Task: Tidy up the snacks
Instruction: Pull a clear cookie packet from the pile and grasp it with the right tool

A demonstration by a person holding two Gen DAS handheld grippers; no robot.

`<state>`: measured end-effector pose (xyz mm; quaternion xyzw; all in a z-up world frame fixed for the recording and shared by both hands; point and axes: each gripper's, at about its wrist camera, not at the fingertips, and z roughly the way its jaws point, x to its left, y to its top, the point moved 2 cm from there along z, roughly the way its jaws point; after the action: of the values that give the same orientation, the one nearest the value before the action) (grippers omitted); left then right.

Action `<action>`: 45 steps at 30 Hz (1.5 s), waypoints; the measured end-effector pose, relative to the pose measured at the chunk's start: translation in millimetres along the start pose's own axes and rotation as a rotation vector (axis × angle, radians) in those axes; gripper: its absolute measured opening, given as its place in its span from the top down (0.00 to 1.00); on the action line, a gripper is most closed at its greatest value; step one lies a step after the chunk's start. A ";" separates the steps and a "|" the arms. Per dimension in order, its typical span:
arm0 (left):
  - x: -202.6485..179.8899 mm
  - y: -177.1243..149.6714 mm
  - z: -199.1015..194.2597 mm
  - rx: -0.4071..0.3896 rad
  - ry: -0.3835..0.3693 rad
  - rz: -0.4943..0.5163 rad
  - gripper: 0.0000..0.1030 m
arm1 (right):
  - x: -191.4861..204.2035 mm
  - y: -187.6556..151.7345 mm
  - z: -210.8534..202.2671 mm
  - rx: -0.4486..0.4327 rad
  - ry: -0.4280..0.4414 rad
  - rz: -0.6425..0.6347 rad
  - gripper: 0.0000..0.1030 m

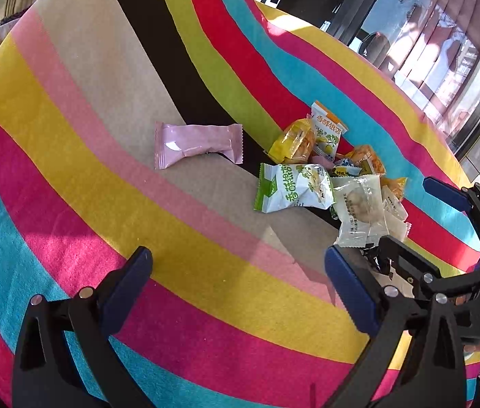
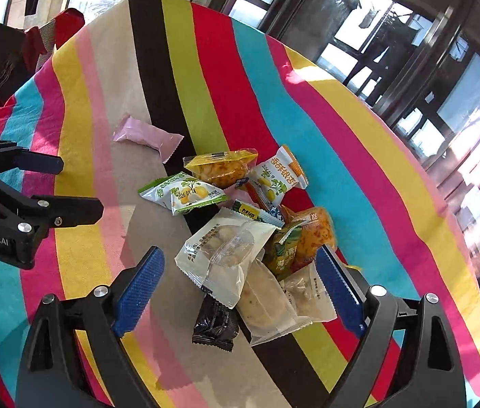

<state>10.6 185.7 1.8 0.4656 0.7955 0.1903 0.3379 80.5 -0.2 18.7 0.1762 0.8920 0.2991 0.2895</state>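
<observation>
So, both of our tongs are spread wide with nothing in them. The left gripper hangs over the bare cloth, its blue pads ribbed and rubbery on glossy black plastic arms with little silver rivets. The right gripper sits low over the snack pile, one blue pad on each side of the nearest packets, though we can't tell if the pads actually touch them.

Closest between the right fingers is a white packet with a clear window showing a pale round cookie, lying on top of two more see-through wrappers. A small crinkly black packet pokes out at the near edge of the pile. Beside the right-hand pad there's an orange-and-green bag, all puffy and shiny. Further back we've got a green-and-white pillow pack, a clear yellow bag of something crunchy-looking, and an orange-and-white packet. All of those overlap or touch in one loose heap.

The pink packet lies on its own, well apart from the heap, smooth matte foil with zigzag crimped ends.

Everything's on a striped tablecloth, coarse woven fabric in bands of yellow, pink, tan, black, green, red and teal, lit by hard sun. Big dark-framed windows run behind the table.
</observation>
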 end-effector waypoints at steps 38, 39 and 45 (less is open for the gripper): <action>-2.1 1.0 -0.6 -0.003 0.004 0.005 0.02 | 52.2 -122.6 -116.6 0.173 -0.011 0.010 0.81; -2.5 1.1 -0.3 -0.002 0.006 0.007 0.02 | 49.4 -131.5 -120.6 0.188 -0.028 0.046 0.77; -2.1 0.3 -0.1 -0.002 0.007 0.008 0.02 | 27.9 -168.7 -169.6 0.054 0.230 0.269 0.19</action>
<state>11.4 184.0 2.8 0.4679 0.7946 0.1943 0.3347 -70.3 -187.8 10.9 0.2662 0.8954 0.3291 0.1382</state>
